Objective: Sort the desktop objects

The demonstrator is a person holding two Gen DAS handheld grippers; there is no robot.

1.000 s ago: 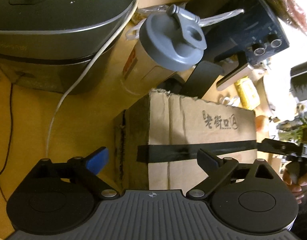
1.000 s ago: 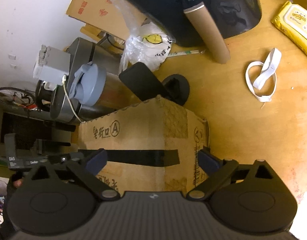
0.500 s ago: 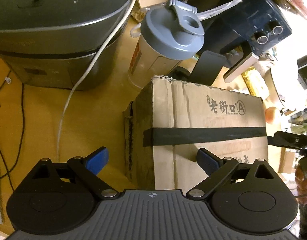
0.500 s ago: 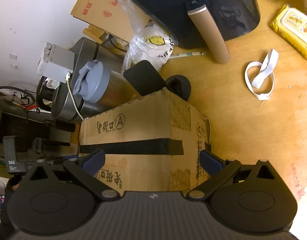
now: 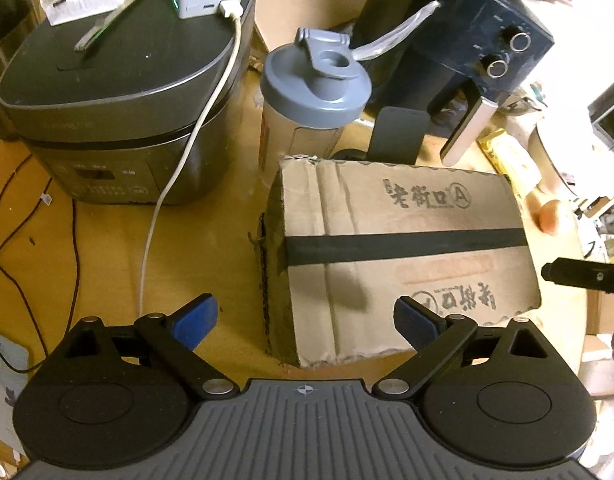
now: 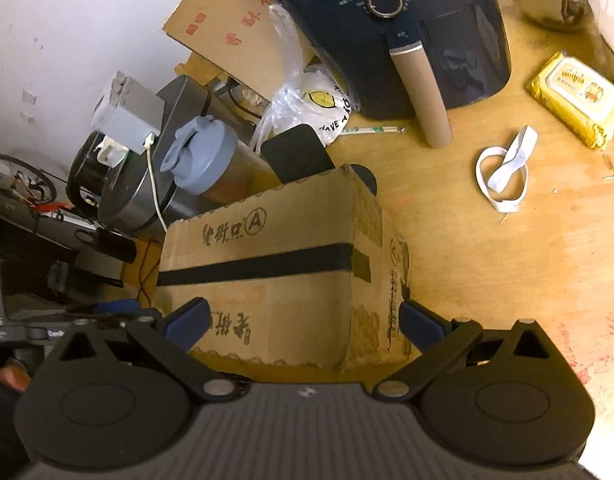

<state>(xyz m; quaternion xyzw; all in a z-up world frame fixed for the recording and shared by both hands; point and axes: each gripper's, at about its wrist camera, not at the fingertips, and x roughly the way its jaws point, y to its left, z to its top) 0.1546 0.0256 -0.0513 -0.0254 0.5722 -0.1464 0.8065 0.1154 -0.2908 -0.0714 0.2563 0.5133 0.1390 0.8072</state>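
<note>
- Left gripper [image 5: 305, 320] is spread wide, grasping nothing, above the box [image 5: 403, 256].
- Right gripper [image 6: 303, 322] is likewise spread and empty, apparently straddling the box's [image 6: 275, 280] near corner.
- The box sits on the surface [image 6: 487, 264], a shaker [image 5: 311, 104] just behind it.

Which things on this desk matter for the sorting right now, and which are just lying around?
In play: cardboard box, left gripper, right gripper, both open.

Lying about: shaker bottle, air fryer, rice cooker, wipes pack, white band.
</note>
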